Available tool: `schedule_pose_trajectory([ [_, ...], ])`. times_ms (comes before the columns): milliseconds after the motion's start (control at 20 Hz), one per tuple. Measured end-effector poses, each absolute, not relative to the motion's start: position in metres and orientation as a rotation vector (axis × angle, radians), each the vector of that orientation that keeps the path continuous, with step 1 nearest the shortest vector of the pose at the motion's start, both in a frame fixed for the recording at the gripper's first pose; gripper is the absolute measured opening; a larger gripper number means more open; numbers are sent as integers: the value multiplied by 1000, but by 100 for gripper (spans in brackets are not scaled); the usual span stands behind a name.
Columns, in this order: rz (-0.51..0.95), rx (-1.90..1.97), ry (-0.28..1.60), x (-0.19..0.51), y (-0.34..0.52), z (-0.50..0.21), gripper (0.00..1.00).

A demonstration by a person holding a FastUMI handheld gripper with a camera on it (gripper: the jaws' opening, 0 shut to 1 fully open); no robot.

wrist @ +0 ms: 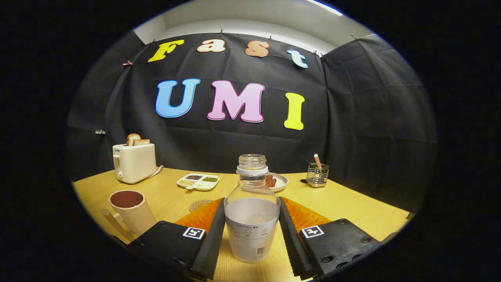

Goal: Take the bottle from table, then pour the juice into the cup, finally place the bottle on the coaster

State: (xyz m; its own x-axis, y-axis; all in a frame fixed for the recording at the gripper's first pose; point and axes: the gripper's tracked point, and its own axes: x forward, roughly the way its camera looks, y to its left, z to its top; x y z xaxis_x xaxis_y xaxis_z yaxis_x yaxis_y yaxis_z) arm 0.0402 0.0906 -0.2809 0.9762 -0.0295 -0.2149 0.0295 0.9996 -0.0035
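Observation:
A clear, uncapped bottle with pale whitish juice filling about half of it stands upright between my fingers. My gripper is shut on it, with both fingers pressing on its lower sides. Its base looks to be at or just above the wooden table; I cannot tell which. A cream cup with a handle and a dark inside sits to the left of the fingers, close by. The round coaster lies just beyond the left finger, partly hidden by it.
At the back left stands a white toaster with bread slices in it. A divided dish of grains, a small plate with red food behind the bottle and a wire holder line the back.

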Motion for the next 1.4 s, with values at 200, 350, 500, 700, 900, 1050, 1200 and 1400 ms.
schedule_pose_trajectory([
  [200,-3,-194,211,48,94,-231,73],
  [350,91,-335,203,54,114,-201,73],
  [500,147,-472,200,55,130,-184,73],
  [700,127,-668,205,56,129,-181,72],
  [900,155,-867,221,60,143,-192,72],
  [1050,239,-1050,169,59,162,-196,72],
  [1200,321,-1155,145,53,181,-209,72],
  [1400,399,-1286,138,46,198,-225,72],
])
